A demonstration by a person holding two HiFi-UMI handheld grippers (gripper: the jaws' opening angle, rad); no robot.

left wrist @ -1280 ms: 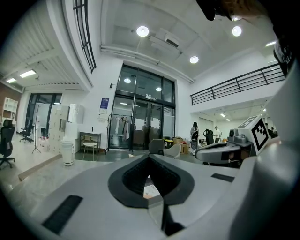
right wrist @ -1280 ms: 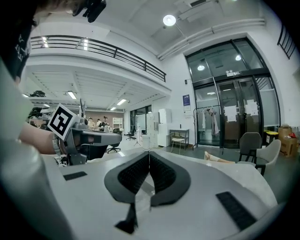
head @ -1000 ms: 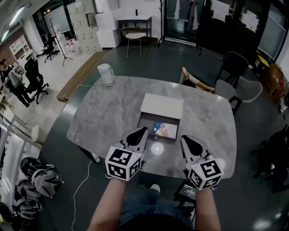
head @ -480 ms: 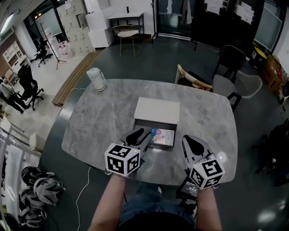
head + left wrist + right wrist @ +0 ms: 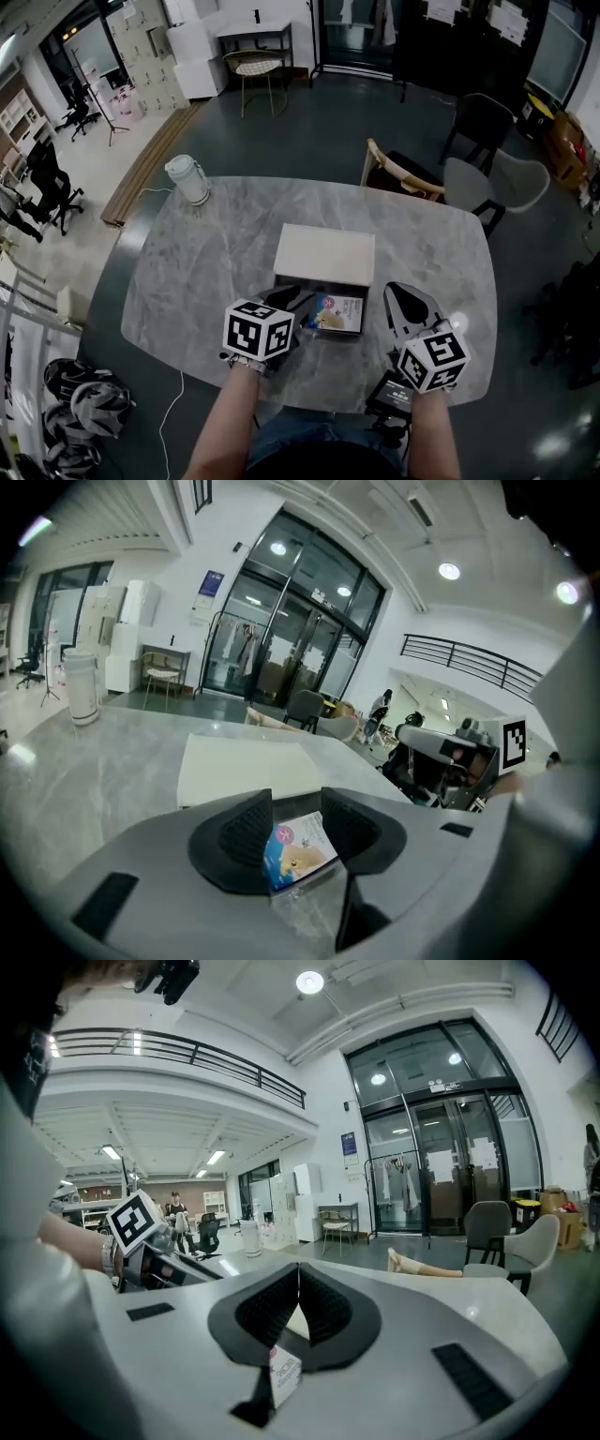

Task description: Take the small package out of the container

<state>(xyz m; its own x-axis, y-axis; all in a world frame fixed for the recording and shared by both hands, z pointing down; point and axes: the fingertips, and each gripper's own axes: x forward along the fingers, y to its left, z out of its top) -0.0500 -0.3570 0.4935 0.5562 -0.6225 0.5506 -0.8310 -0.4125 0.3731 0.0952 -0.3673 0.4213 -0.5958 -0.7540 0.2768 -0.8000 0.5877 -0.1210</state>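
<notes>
A: Package, where?
B: Small colourful printed package (image 5: 336,313) lies flat inside the shallow dark open box (image 5: 323,284), in the right half. The box sits on a grey marbled table (image 5: 206,262). A flat cream lid (image 5: 325,255) lies at the box's far edge.
A: Left gripper?
B: Left gripper (image 5: 286,298) is tilted down over the box's left part. Jaws stand wide apart and have just been opening. In the left gripper view the package shows in the gap between the pads, which aren't pressing it.
A: Right?
B: Right gripper (image 5: 401,294) is above the table, just right of the box. Jaws together, nothing between them.
A: Anything else?
B: White lidded jug (image 5: 188,179) near the table's far left edge, well apart from the box.
</notes>
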